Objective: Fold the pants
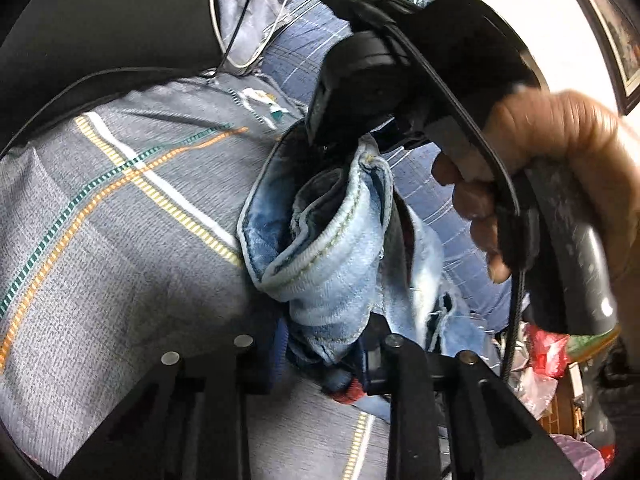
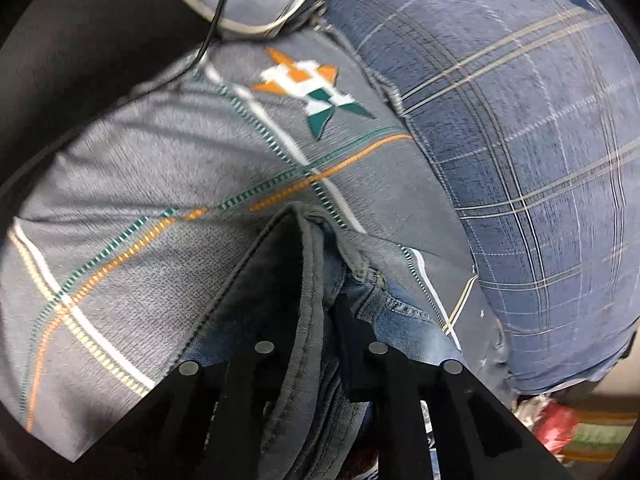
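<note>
— Where do we have the pants (image 1: 332, 248)?
— Bunched at the centre of both frames, over the grey bedspread (image 1: 120, 208). Our left gripper (image 1: 320, 354) pinches denim at the lower centre.
— And our right gripper (image 2: 320, 352)?
— Clamped on the waistband at the bottom centre, beside the blue plaid pillow (image 2: 540, 160).

The pants (image 2: 316, 320) lie bunched on the bed sheet (image 2: 120, 200) at the bottom middle of the frame. A pillow (image 2: 540, 160) sits to the right. Cables (image 2: 240, 20) lie at the top.
</note>
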Motion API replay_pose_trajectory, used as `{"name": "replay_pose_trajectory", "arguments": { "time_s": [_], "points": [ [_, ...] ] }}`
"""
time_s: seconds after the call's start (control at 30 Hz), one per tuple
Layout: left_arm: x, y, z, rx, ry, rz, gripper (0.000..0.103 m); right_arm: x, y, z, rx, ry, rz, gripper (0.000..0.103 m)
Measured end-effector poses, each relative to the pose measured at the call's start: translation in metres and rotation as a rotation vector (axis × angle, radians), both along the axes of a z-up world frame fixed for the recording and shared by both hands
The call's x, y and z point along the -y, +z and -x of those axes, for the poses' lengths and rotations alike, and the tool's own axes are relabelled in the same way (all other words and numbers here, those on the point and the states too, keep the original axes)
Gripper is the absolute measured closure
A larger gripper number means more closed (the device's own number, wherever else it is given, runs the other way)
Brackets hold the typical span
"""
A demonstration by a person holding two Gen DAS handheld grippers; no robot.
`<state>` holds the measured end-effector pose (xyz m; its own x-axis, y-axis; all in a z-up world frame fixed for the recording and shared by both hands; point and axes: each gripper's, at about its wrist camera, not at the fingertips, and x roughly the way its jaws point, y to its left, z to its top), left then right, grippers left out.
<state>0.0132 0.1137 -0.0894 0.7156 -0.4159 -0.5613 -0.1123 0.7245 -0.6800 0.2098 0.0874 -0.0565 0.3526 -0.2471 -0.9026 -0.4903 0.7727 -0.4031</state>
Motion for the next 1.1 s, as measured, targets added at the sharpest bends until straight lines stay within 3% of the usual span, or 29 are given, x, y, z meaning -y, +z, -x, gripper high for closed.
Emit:
{"name": "replay_pose_trajectory", "arguments": {
  "time_s": [0.33, 0.63, 0.87, 1.1],
  "points": [
    [0.034, 0.046, 0.025, 0.113, -0.027, -0.079, 0.079, 0.044, 0.066, 0.029, 0.101, -0.01, -0.218, 0.09],
    [0.104, 0.088, 0.031, 0.211, -0.113, -0.233, 0.08, 0.147, 0.113, 0.05, 0.189, -0.126, -0.494, 0.09],
    [0.191, 0.096, 0.036, 0.262, -0.273, -0.359, 0.083, 0.269, 0.105, 0.066, 0.232, -0.296, -0.72, 0.092],
    [0.279, 0.065, 0.039, 0.231, -0.431, -0.5, 0.085, 0.387, 0.057, 0.085, 0.228, -0.474, -0.931, 0.093]
  ]
}}
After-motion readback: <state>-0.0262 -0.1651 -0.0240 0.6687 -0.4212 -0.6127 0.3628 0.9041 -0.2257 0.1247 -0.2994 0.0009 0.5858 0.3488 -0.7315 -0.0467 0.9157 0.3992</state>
